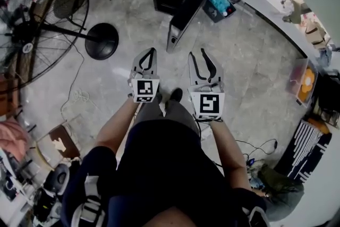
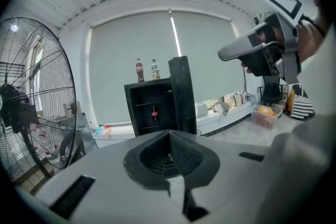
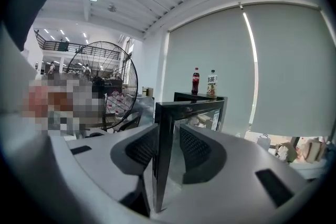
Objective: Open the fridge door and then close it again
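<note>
fridge door (image 3: pixel 161 155): glossy black frame, clear glass pane. floor (image 1: pixel 249 77) around it: polished veined stone, reflective.

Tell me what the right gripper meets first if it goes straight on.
The open fridge door: its edge stands between the spread jaws of the right gripper, though depth is unclear.

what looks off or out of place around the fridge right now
The fridge door stands swung wide open, leaving the inside of the fridge and a bottle on its shelf exposed. Nothing looks spilled or broken; two bottles stand upright on top.
</note>
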The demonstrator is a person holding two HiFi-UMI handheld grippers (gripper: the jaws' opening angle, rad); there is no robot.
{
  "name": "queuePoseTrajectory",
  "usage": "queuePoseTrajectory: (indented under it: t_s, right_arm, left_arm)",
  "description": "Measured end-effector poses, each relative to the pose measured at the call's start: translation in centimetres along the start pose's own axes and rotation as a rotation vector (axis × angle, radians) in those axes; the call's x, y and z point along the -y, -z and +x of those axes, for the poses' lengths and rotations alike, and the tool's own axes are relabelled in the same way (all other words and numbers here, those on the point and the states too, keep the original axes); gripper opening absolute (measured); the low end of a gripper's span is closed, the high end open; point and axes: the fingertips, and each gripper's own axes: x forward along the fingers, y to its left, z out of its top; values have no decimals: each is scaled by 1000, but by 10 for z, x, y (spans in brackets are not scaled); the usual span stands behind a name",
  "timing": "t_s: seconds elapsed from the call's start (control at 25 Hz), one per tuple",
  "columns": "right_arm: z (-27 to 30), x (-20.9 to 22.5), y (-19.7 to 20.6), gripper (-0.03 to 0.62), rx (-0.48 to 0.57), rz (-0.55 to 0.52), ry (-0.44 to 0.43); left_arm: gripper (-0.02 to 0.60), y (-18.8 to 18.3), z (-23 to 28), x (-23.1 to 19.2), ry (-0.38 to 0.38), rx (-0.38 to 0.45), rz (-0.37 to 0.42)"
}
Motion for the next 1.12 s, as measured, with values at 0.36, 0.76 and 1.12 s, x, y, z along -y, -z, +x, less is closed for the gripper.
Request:
queuePoseTrajectory:
  t_s: [0.36,0.76,1.12]
  right_arm:
    - [26,-14,-2,202,12,-1,24]
    - [64,-21,4,296,-6,13,122]
    - [94,-31,15,318,-36,34,189]
  left_arm:
    - [23,-14,-23,-27,2,37,-49]
    - [23,-18,-50,-55,-14,50,-25]
    - [23,-14,-72,-83,-40,60,-14]
